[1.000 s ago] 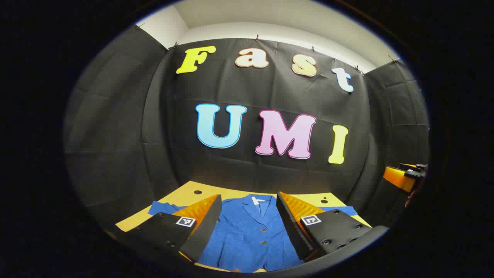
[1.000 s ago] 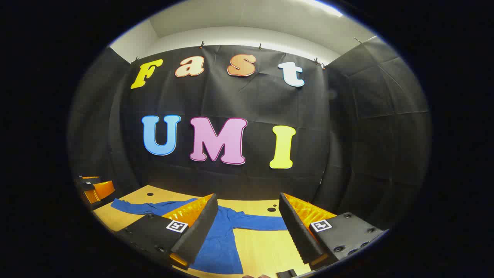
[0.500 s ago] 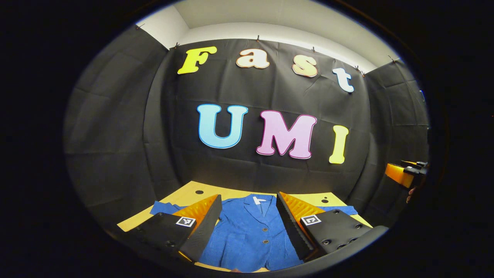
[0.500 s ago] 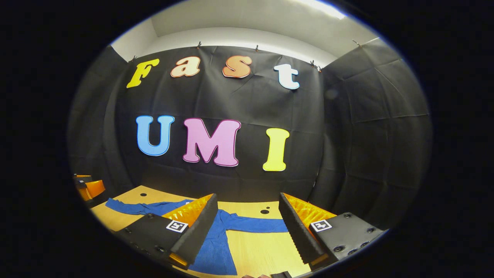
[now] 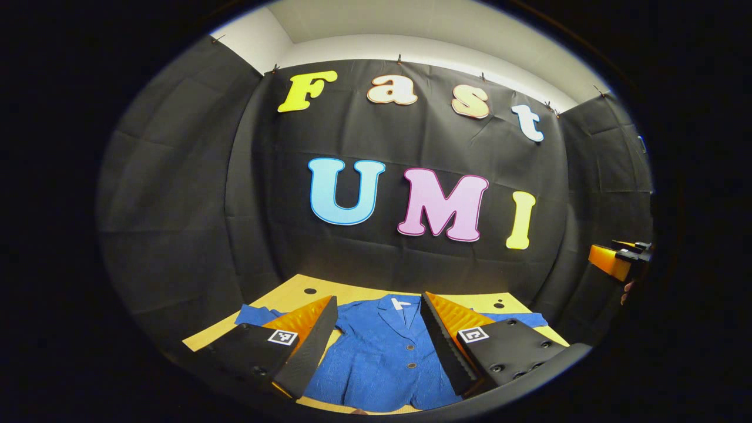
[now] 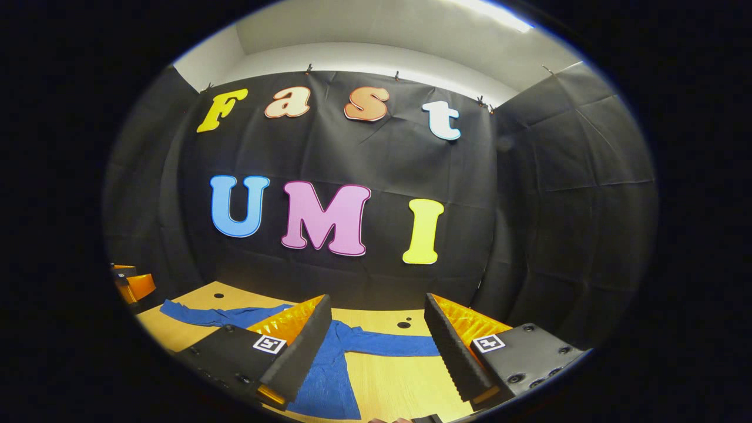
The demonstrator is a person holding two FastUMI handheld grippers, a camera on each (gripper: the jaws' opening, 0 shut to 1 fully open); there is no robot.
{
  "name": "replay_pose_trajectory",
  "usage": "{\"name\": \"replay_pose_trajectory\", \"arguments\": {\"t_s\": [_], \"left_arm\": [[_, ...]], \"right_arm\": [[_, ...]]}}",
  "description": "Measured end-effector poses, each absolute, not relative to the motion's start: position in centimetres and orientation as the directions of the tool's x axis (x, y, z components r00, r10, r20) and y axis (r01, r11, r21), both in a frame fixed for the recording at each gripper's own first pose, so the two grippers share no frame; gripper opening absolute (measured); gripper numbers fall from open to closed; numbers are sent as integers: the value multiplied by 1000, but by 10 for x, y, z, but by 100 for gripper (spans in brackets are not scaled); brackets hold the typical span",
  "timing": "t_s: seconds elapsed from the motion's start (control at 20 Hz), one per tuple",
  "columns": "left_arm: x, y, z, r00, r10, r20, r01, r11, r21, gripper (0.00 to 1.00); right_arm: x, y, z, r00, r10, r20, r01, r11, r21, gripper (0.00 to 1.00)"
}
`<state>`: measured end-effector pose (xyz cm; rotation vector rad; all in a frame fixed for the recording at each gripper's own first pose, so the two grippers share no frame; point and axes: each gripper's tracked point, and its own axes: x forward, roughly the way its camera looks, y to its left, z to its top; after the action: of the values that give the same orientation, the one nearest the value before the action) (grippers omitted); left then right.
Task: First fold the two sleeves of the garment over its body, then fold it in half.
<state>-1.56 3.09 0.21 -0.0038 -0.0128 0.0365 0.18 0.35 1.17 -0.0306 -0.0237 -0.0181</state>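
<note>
Pale wood table [image 5: 282, 296], top lit warm yellow, with small dark round holes near its far edge; one hole [image 6: 403, 324] lies just beyond the right sleeve. Black cloth wall [image 5: 176, 194] hangs behind and to both sides, pinned along its upper edge below a white wall and ceiling [image 6: 376, 35].

Blue jacket [image 5: 382, 352], buttoned, lies flat on the table with collar toward the far wall and both sleeves spread outward, unfolded; left sleeve [image 5: 252, 314], right sleeve [image 6: 388, 343].

Left gripper [image 5: 376, 343] hovers over the jacket body, fingers well apart, holding nothing. Right gripper [image 6: 376, 346] hovers above the right sleeve and bare table, fingers likewise spread and empty; seen also at the right edge of the left gripper view.
</note>
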Motion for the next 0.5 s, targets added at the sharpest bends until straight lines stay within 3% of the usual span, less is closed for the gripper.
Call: {"name": "replay_pose_trajectory", "arguments": {"t_s": [0.25, 0.5], "left_arm": [[-16, 32, 10, 999, 38, 29, -38, 999, 11, 81], [-19, 31, 15, 998, 34, 43, -35, 999, 18, 83]], "right_arm": [[-1, 8, 15, 999, -8, 32, 10, 999, -40, 96], [-5, 10, 19, 999, -4, 47, 6, 999, -46, 99]]}}
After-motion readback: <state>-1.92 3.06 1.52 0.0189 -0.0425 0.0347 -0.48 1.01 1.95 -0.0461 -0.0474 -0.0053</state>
